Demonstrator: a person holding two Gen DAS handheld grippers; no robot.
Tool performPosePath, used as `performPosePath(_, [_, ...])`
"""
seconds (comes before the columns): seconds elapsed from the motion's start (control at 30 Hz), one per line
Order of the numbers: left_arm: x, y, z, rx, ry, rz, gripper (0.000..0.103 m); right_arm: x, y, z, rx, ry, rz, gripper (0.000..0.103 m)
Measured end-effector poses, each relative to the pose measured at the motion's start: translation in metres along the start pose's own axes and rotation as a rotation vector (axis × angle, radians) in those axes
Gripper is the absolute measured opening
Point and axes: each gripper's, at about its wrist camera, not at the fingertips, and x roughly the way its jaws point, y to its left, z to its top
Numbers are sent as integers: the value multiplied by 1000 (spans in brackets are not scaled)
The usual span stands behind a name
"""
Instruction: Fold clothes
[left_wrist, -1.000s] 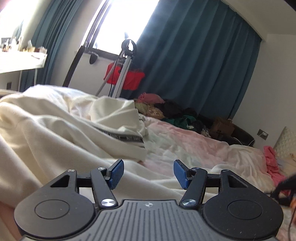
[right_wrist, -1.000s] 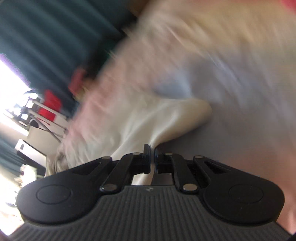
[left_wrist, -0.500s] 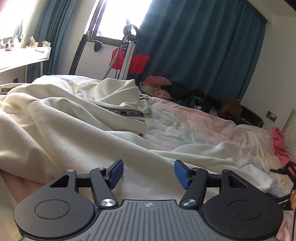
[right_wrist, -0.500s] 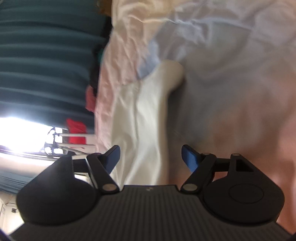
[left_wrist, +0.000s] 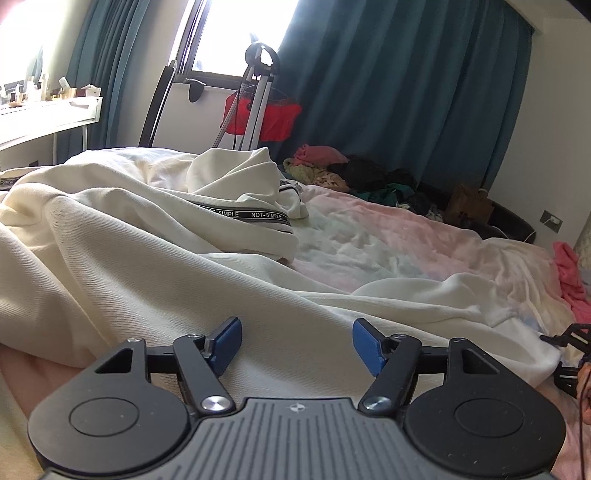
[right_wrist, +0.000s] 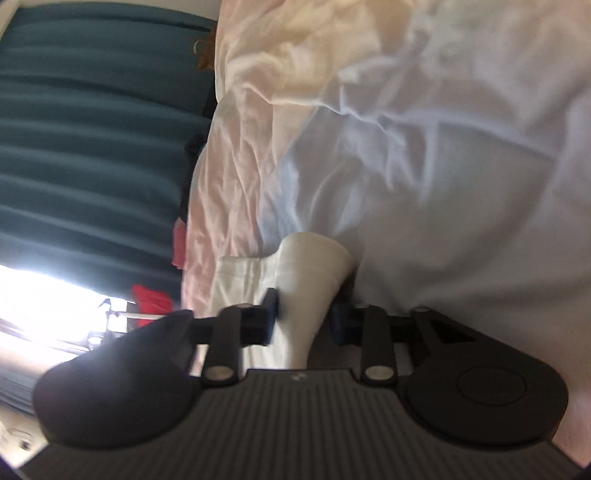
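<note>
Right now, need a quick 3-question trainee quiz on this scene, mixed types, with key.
1. True or false: the left gripper has cloth pinched between its pads.
2. What sits between the right gripper pads? A) cream sleeve end B) a sock C) a towel
3. Fill in: the black band on the cream garment reads ____.

Key: 1 false, it is open above the cloth; 2 A; 3 NOT-SIMPLE.
</note>
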Motion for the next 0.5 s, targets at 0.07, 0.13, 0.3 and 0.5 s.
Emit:
performPosePath(0.07, [2,1,0,-5,3,2,70,5,2,1,-14,-23,-12,13])
performPosePath(0.13, [4,2,0,-12,9,1,70,1,6,3,-17,-71,12,7])
performPosePath(0.3, [5,4,3,-38,8,-22,71,-32,31,10,-81,-194,94,6])
performPosePath(0.5, [-4,12,8,-89,-13,-60,74,-92,45,8,-215,-356,48,6])
